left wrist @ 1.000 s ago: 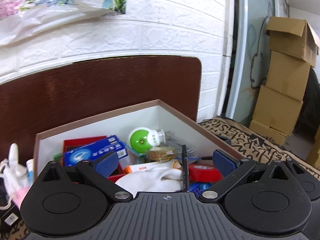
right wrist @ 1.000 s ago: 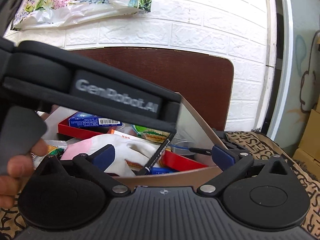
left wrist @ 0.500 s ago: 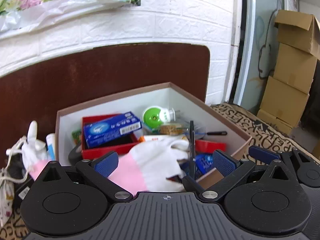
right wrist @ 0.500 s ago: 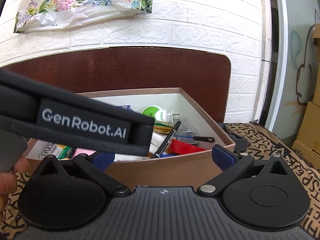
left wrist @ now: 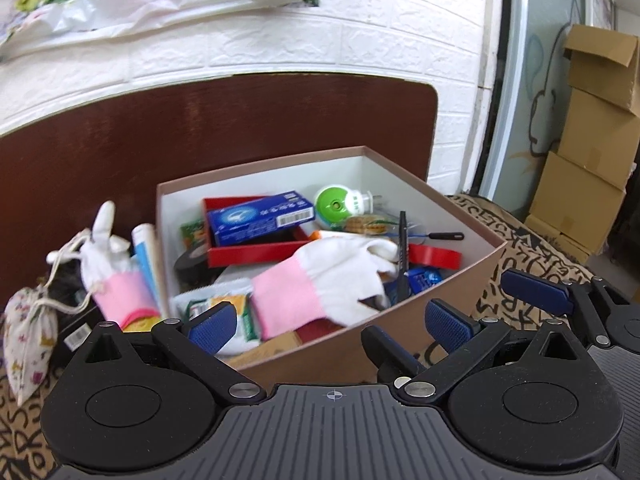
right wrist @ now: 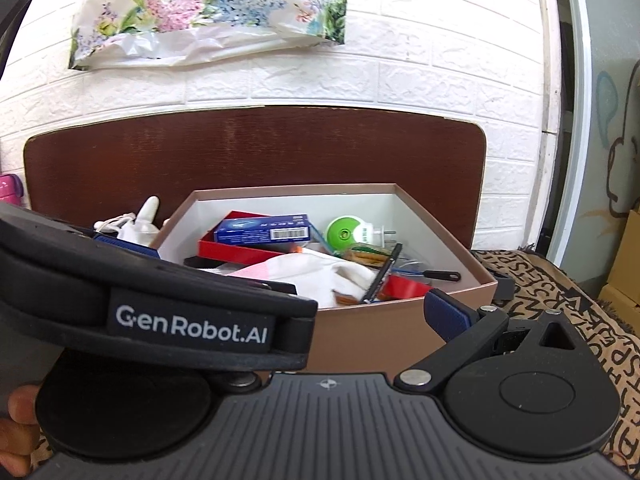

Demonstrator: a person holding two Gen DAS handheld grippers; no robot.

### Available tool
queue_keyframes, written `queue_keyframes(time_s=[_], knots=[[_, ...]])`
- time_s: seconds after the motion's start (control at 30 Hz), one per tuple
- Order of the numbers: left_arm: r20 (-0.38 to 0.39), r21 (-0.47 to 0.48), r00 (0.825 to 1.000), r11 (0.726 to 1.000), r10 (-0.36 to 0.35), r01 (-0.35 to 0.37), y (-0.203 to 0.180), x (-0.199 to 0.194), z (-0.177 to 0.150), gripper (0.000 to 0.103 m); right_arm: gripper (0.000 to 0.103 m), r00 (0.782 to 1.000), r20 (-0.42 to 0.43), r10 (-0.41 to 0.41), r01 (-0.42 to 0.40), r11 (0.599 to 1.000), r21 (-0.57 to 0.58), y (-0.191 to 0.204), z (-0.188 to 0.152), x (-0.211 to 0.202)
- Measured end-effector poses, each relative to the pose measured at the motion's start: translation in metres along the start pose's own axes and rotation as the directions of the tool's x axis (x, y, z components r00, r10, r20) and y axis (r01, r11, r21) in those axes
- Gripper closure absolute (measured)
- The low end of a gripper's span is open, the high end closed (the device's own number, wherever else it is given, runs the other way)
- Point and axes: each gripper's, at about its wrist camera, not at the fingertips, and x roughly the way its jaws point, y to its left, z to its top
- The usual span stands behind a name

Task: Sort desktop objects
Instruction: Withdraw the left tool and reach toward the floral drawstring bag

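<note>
A brown cardboard box stands on the patterned cloth. It holds a white and pink glove, a blue carton on a red tray, a green round plug-in device, a black pen, red tape and snack packets. My left gripper is open and empty, just in front of the box's near wall. My right gripper is open and empty at the box's near right; its left finger is hidden behind the left gripper's body.
Left of the box lie a second white and pink glove, a tube and a floral drawstring pouch. A dark wooden headboard and white brick wall stand behind. Cardboard cartons are stacked at the far right.
Both grippers have pulled back and up from inside the box. The whole box and the things left of it have come into view. Nothing was taken hold of.
</note>
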Motion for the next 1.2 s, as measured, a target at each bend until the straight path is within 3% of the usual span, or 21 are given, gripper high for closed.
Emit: queue_keyframes(time_s=[0.5,1.2], knots=[[-0.014,-0.100,0.996,0.991,0.086,-0.087,0.056,-0.046,-0.035,0.000,0.000,0.992,-0.021,0.127,-0.127,0.991,-0.034,0.061,-0.008,-0.022],[-0.075,-0.253,0.976,0.943,0.204,-0.216,0.163,-0.070,-0.075,0.000,0.000,0.950,-0.107,0.294,-0.308,0.936,-0.169,0.166,-0.014,0.000]])
